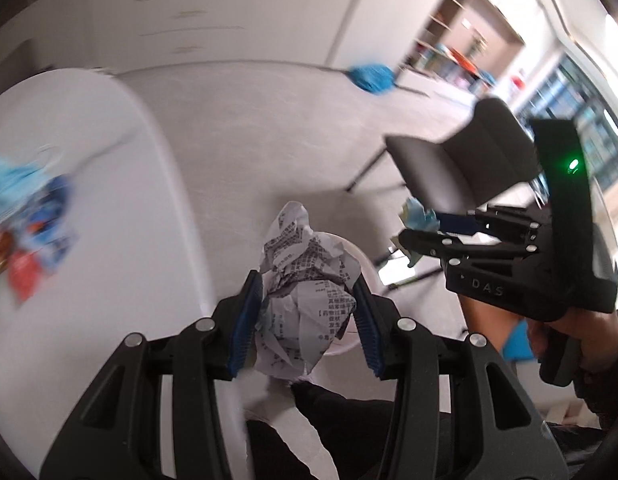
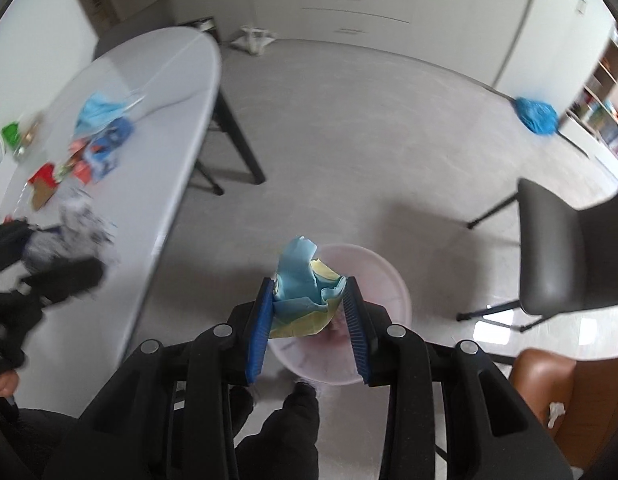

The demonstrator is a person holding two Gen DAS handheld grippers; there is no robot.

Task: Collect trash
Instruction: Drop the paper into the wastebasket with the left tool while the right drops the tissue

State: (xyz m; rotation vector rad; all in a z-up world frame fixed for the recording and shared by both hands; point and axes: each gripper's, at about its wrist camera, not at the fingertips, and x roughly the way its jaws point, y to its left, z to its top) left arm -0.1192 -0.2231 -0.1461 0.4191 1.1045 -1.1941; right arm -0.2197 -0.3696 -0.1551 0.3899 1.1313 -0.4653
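Currently I hold both loads over the pale round bin on the floor so each drops straight in: my left hand-held gripper is clamped on a crumpled printed paper wad, my right hand-held gripper on a blue-and-yellow wrapper. Both point downward beside the counter, where more trash waits.

Both wrist views look steeply down past own fingers, close above the pale bin on the floor. Shared: bin, white table edge at left, dark chair at right.
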